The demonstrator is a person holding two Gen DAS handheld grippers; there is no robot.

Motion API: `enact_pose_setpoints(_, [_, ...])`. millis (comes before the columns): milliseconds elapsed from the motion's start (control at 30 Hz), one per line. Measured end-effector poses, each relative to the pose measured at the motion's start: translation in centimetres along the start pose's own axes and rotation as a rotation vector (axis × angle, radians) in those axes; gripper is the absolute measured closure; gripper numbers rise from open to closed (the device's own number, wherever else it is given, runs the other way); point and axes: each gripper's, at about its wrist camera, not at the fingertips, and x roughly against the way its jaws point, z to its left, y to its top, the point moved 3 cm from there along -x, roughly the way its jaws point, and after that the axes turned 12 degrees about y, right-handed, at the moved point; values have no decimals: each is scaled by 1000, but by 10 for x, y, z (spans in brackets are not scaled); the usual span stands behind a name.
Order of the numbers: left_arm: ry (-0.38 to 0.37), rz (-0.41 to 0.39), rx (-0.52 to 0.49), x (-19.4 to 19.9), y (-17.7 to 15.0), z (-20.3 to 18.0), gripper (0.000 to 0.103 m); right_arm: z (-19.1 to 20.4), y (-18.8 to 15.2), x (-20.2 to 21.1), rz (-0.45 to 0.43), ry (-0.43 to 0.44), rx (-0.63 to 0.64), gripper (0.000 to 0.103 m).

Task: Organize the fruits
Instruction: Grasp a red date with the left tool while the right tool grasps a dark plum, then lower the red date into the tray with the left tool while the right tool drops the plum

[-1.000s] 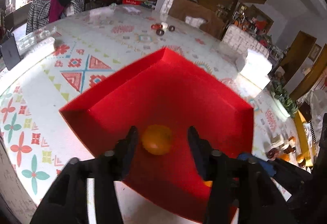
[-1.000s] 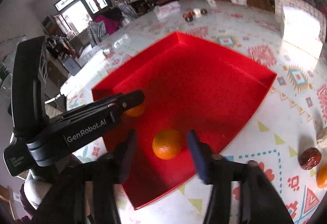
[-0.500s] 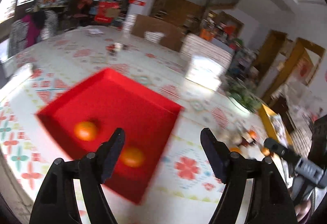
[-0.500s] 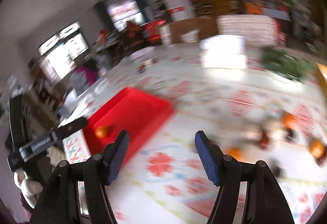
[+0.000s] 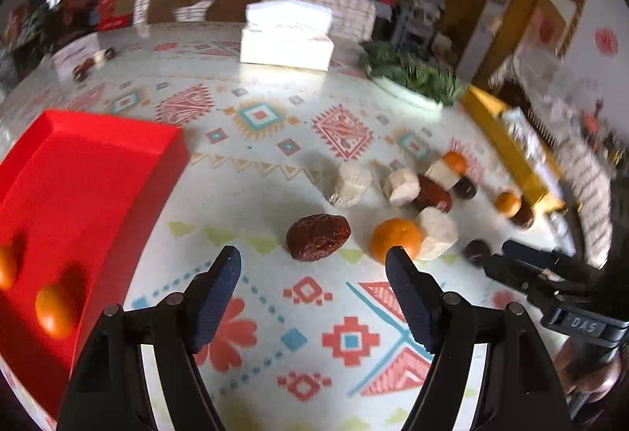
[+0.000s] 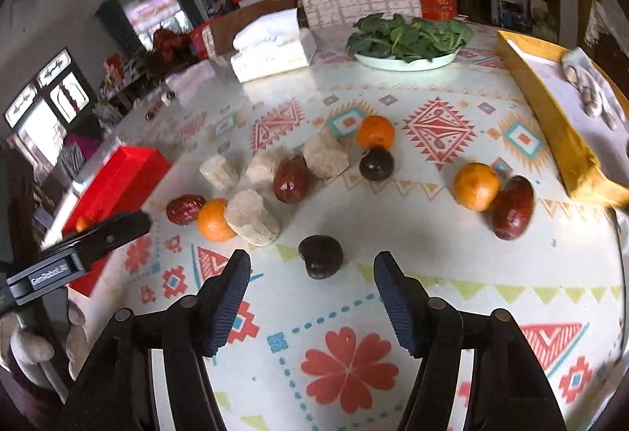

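My left gripper [image 5: 314,267] is open and empty above the patterned tablecloth, just short of a wrinkled red date [image 5: 317,236] and an orange [image 5: 394,237]. The red tray [image 5: 90,171] lies at the left and holds two oranges, one of them [image 5: 55,309] near its front. My right gripper [image 6: 312,269] is open and empty, with a dark chestnut [image 6: 320,256] just ahead between its fingers. Several more oranges, including one at the right [image 6: 475,185], red dates [image 6: 513,207] and pale cut chunks [image 6: 253,216] are scattered beyond.
A tissue box [image 5: 286,37] and a plate of greens [image 6: 407,41] stand at the back. A yellow tray [image 6: 550,116] runs along the right side. The left gripper also shows in the right wrist view [image 6: 78,250].
Both grippers have let go of oranges in the red tray and swung right, away from it, to the loose fruit on the cloth. Both jaws are wider open.
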Motion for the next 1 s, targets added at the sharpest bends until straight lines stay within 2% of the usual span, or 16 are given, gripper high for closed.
enact_pose_setpoints(67, [18, 12, -53, -11, -1, -4, 31, 2, -4, -6, 16, -17, 25, 39])
enact_pose_setpoints(133, [13, 21, -75, -19, -2, -5, 39, 1, -7, -10, 22, -23, 41, 42])
enact_pose_setpoints(400, [17, 5, -115, -34, 8, -13, 41, -1, -7, -18, 14, -20, 49, 49])
enact_pose_setpoints(433, [17, 1, -128, -34, 8, -15, 49, 0, -8, -17, 14, -26, 53, 51])
enact_pose_setpoints(467, [24, -3, -140, -33, 7, -18, 60, 0, -8, -17, 14, -31, 55, 57])
enact_pose_setpoints(500, [41, -5, -157, -33, 6, -21, 63, 0, -8, -17, 13, -37, 56, 64])
enact_pose_setpoints(567, [59, -10, -162, -30, 4, -22, 68, 0, -8, -16, 10, -50, 55, 71])
enact_pose_setpoints(600, [57, -12, -156, -28, 4, -21, 72, -1, -8, -16, 8, -59, 52, 74])
enact_pose_setpoints(700, [28, -29, -93, -13, 4, -9, 77, -2, -9, -13, 8, -52, 34, 74])
enact_pose_setpoints(867, [-9, -98, 14, 27, 6, 25, 77, 9, -8, 5, -21, -31, 33, 75])
enact_pose_setpoints(1000, [-29, -135, 96, 58, 11, 60, 77, 32, -1, 19, -43, 25, 49, 75])
